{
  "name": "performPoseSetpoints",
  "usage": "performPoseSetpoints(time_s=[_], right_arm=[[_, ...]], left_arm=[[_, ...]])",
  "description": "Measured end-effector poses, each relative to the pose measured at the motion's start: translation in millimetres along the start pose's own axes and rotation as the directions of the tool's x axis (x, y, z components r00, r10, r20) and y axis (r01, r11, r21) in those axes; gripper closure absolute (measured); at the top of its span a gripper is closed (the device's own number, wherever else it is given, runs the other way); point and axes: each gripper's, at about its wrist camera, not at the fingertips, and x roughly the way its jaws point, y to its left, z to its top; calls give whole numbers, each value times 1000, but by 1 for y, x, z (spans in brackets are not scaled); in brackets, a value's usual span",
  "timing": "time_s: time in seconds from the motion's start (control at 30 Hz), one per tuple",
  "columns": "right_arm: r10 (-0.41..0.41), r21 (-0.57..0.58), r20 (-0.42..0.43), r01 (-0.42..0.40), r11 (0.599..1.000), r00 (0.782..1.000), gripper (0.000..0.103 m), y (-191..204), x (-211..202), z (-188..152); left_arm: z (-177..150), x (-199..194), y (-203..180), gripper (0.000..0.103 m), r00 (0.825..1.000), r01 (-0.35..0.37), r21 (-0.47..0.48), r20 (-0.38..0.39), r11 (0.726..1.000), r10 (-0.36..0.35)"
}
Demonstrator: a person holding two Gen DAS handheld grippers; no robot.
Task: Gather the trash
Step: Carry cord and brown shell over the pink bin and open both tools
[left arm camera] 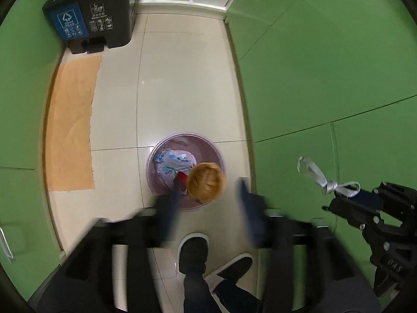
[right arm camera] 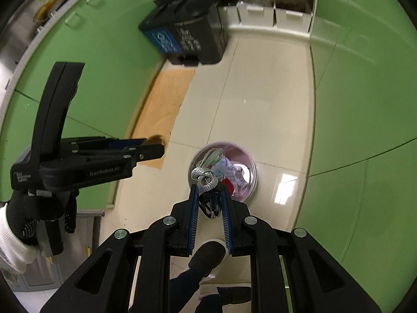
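Step in hand: the person is carrying two pieces of trash over the pink bin (left arm camera: 156, 154) on the floor; judged from the frames, the drop is what comes next.
Left gripper (left arm camera: 208, 190): its jaws are standing wide apart in the left wrist view, blurred; a brown round piece (left arm camera: 206, 181) is showing between them, over the bin's near rim. Whether it is gripped, falling or resting cannot be told; in the right wrist view something brown is at the tip.
Right gripper (right arm camera: 208, 195): it is closed narrowly on a dark crumpled scrap with a silver ribbon (right arm camera: 206, 174) knotted at the tip, loops sticking up.
Where the trash is: the ribbon is hanging just short of the bin's near edge; the bin is already holding crumpled paper (left arm camera: 174, 161) and something red.
Doing it well: the right gripper should be moving forward until the ribbon is over the bin's middle, then opening fully, since the loops could be snagging on a finger.
Risk: the light bin is standing near the person's shoe (right arm camera: 208, 257); a low drop avoids tipping it.
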Motion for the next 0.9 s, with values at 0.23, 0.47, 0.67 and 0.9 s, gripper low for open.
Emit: performPoseSetpoints(time_s=[0.23,0.47,0.67,0.9], right_arm=[[12,-9,-33,-12,1000,999,86,6,30,2],[28,-43,-47,-30,999,999,86,25,46,18],[23,-69,-42,-26,997,999,85,35,61,27],[-2,-75,13,3,997,1000,12,38,64,31]], left_arm=[[-4,10,23,4,1000,-4,-77,12,997,4],[-4,-22,53,3,998,-12,-143,61,990,21],[-6,-42,77,3,994,-9,-181,102,983,28],[-12,-53,90,3,992,6,-207,125,978,21]])
